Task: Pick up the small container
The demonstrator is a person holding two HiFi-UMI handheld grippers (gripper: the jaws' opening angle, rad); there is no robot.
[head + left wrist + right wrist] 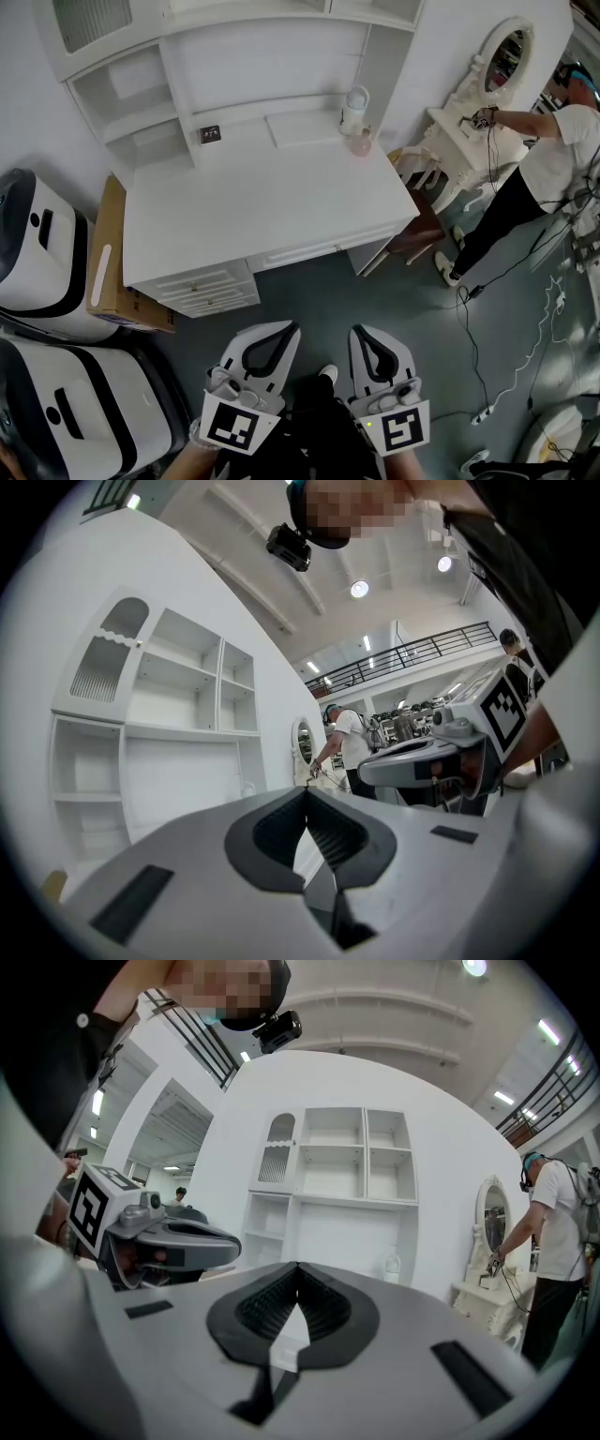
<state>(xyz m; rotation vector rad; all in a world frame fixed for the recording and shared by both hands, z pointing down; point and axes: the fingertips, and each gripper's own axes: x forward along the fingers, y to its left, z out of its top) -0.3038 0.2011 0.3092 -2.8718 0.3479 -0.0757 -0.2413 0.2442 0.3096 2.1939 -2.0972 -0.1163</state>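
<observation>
A small pinkish container (361, 143) stands at the back right of the white desk (253, 202), just in front of a taller white bottle (354, 105). The bottle (392, 1266) also shows small on the desk in the right gripper view. Both grippers are held low over the floor, well short of the desk's front. My left gripper (287, 327) (306, 790) is shut with nothing between its jaws. My right gripper (362, 331) (297, 1266) is shut and empty too, side by side with the left one.
A white hutch (234, 56) with shelves rises behind the desk. A cardboard box (117, 272) and white machines (47, 253) stand at the left. At the right are a brown stool (424, 230), a vanity with mirror (502, 61), a person (544, 159) and floor cables (525, 366).
</observation>
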